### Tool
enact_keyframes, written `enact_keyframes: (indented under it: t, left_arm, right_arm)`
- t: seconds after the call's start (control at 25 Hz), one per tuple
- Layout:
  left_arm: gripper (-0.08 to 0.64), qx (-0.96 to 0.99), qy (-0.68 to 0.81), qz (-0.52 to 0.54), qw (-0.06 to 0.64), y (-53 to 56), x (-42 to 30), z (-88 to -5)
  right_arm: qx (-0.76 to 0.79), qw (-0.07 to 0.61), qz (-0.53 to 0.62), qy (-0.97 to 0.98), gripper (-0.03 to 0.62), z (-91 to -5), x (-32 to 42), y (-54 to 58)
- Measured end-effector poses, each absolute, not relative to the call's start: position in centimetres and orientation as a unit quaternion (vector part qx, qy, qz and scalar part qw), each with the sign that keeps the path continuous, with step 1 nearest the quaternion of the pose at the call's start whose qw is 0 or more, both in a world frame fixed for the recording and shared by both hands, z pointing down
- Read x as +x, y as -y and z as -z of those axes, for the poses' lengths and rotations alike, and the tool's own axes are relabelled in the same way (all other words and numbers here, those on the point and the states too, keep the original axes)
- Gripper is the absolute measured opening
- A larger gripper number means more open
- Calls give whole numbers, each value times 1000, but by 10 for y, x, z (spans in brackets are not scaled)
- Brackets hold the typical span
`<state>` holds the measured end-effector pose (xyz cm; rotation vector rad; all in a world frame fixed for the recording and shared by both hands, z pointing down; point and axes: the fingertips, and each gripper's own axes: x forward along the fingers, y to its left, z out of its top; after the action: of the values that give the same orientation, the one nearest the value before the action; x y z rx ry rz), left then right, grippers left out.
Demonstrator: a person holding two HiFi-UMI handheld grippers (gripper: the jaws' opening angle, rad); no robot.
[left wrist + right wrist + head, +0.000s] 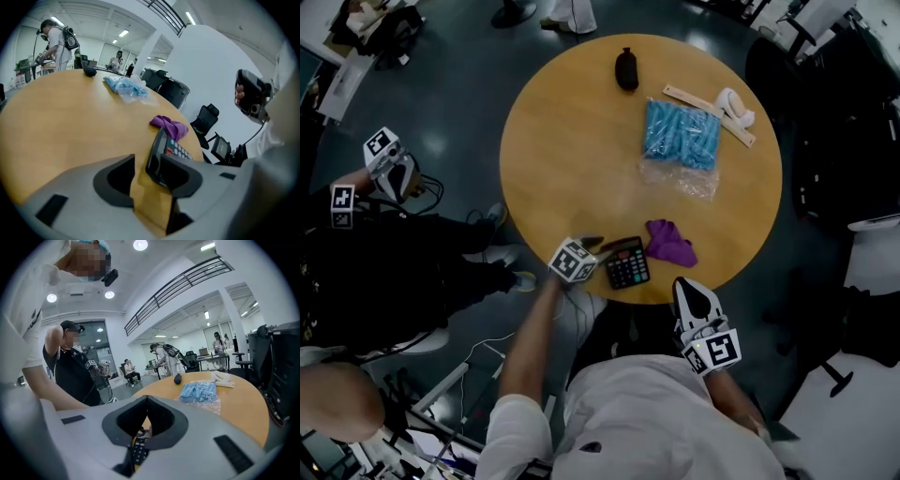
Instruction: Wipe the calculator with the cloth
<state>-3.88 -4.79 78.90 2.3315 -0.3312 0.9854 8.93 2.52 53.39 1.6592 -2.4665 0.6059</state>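
A black calculator (pixel 627 264) lies near the front edge of the round wooden table (pixel 572 150), with a crumpled purple cloth (pixel 669 242) just to its right. My left gripper (pixel 596 247) is at the calculator's left end. In the left gripper view its jaws (pixel 144 165) stand open, and the calculator (pixel 166 149) lies against the inner side of the right finger, with the cloth (pixel 170 125) beyond it. My right gripper (pixel 683 284) hovers off the table's front edge, below the cloth, shut and empty. In the right gripper view (pixel 146 400) the calculator (pixel 138 451) shows under the closed jaws.
A clear bag of blue items (pixel 682 133), a black object (pixel 626 68) and a wooden strip with a white piece (pixel 728 111) lie at the far side of the table. Another person holding grippers (pixel 384 164) stands at the left. Dark office chairs (pixel 825 84) stand at the right.
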Motion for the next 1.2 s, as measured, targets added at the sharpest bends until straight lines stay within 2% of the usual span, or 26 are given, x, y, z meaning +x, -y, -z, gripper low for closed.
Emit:
enact_keyframes:
  t: [0.16, 0.24, 0.4, 0.6, 0.8, 1.04, 1.2]
  left_arm:
    - [152, 865, 111, -361, 330, 46, -28, -793]
    - [104, 862, 103, -359, 344, 41, -27, -791]
    - [79, 858, 107, -351, 359, 33, -31, -784]
    - [69, 847, 184, -329, 373, 13, -42, -772]
    - [48, 830, 259, -256, 422, -13, -51, -755]
    - [46, 830, 356, -175, 391, -2, -71, -714]
    - [46, 826, 405, -144, 365, 15, -81, -676]
  right_arm:
    - [537, 56, -204, 817, 16, -539, 105, -5]
    - [531, 57, -206, 820, 17, -542, 110, 5]
    - [516, 60, -203, 830, 17, -544, 115, 22]
    - [514, 60, -193, 834, 17, -541, 120, 32]
    - [531, 70, -180, 825, 17, -546, 125, 28]
    - [533, 110, -206, 813, 17, -586, 140, 32]
    - [507, 190, -221, 811, 20, -630, 146, 36]
